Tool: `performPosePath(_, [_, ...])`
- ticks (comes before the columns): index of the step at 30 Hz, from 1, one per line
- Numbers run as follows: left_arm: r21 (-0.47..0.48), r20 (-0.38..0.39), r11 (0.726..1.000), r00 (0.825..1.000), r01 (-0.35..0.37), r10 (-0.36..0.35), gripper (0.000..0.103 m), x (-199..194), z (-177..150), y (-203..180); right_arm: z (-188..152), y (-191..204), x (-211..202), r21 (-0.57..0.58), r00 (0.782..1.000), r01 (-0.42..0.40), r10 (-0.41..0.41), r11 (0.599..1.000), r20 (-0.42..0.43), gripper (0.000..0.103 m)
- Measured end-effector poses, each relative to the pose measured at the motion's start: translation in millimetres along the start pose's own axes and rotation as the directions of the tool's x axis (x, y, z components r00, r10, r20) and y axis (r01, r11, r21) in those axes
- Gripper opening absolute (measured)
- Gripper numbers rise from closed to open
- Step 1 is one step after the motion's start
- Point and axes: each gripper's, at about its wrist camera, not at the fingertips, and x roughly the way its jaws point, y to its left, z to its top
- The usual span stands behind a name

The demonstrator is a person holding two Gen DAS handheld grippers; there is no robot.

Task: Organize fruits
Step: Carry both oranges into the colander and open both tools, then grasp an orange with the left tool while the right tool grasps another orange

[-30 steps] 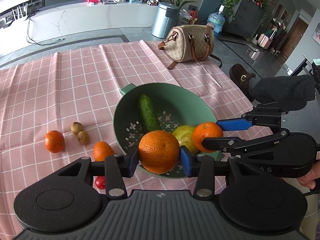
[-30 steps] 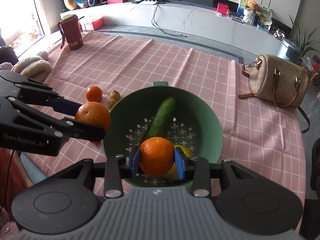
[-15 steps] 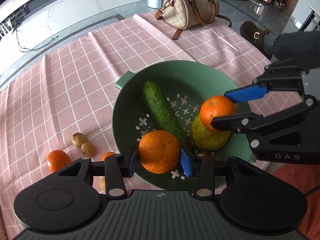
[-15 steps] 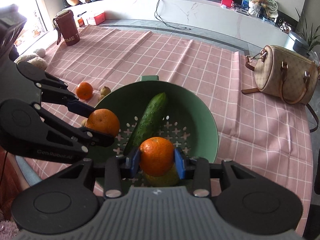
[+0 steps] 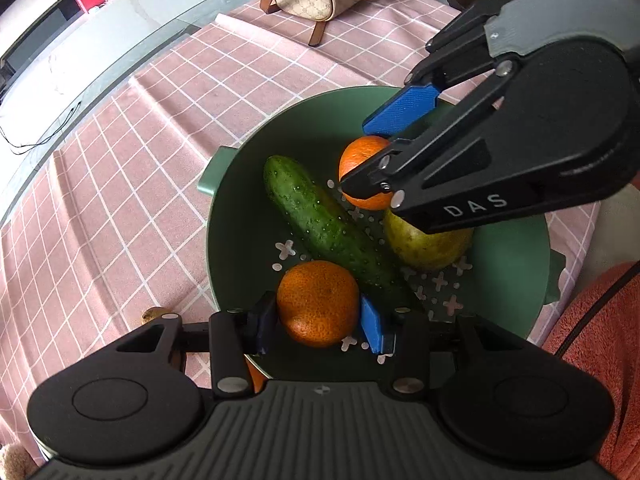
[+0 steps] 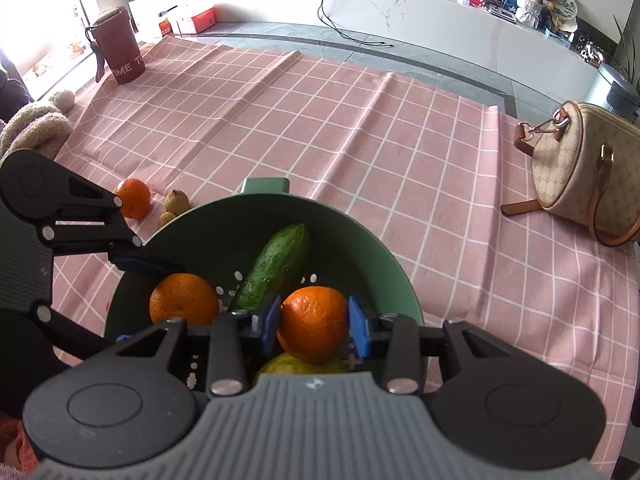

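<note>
Since a second ago both grippers have come down and in over the green colander (image 5: 256, 216), each bringing its fruit from above the near rim to low inside the bowl. The left gripper (image 5: 318, 322) is clamped on a large orange (image 5: 318, 304), its blue pads pressed to both sides, just beside the near end of a cucumber (image 5: 328, 228) that lies slantwise across the perforated bottom. The right gripper (image 6: 314, 326) is clamped on a smaller orange (image 6: 314, 322), held just above a yellow-green pear (image 5: 424, 248). The left wrist view shows that pear in full, resting against the cucumber, with the right gripper's black fingers crossing over it; the right wrist view shows only a sliver of the pear under the held fruit. The right wrist view in turn shows what the left hides: a loose orange (image 6: 134, 198) and two small brown fruits (image 6: 176, 200) on the pink checked tablecloth (image 6: 360, 140) just outside the colander's far left rim, and a brown cup (image 6: 118, 50) at the cloth's far corner. A tan handbag (image 6: 580, 160) stands on the cloth well apart from the colander, seen in both views.
</note>
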Motion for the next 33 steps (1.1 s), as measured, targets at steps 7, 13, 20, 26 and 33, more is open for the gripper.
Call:
performPosePath(7, [0.027,-0.013,1.000,1.000,0.015,-0.014,0.051,7.2,1.4,4.8,8.2,-6.1,19.2,0.042,0.999,-0.028,0.029,0.999,-0.030,0.034])
performPosePath(13, [0.028,-0.025,1.000,1.000,0.012,-0.011,0.052,10.6,4.7,3.9,8.7,-10.9,25.0,0.103,0.997,-0.052,0.057,0.993,-0.051,0.034])
performPosePath(20, [0.044,-0.019,0.999,1.000,-0.003,0.004,0.058,11.5,2.1,-1.6,4.1,-9.3,18.6,0.124,0.998,-0.031,0.038,0.992,-0.057,0.034])
performPosePath(26, [0.031,0.012,1.000,1.000,0.000,0.000,0.061,-5.5,0.1,-1.2,2.9,-0.3,1.9,0.096,0.999,-0.002,0.007,0.995,-0.046,0.042])
performPosePath(33, [0.008,0.075,1.000,0.997,0.016,-0.016,0.061,-42.7,-12.1,4.5,-0.1,15.9,-25.3,0.081,0.999,0.036,-0.034,0.996,-0.020,0.044])
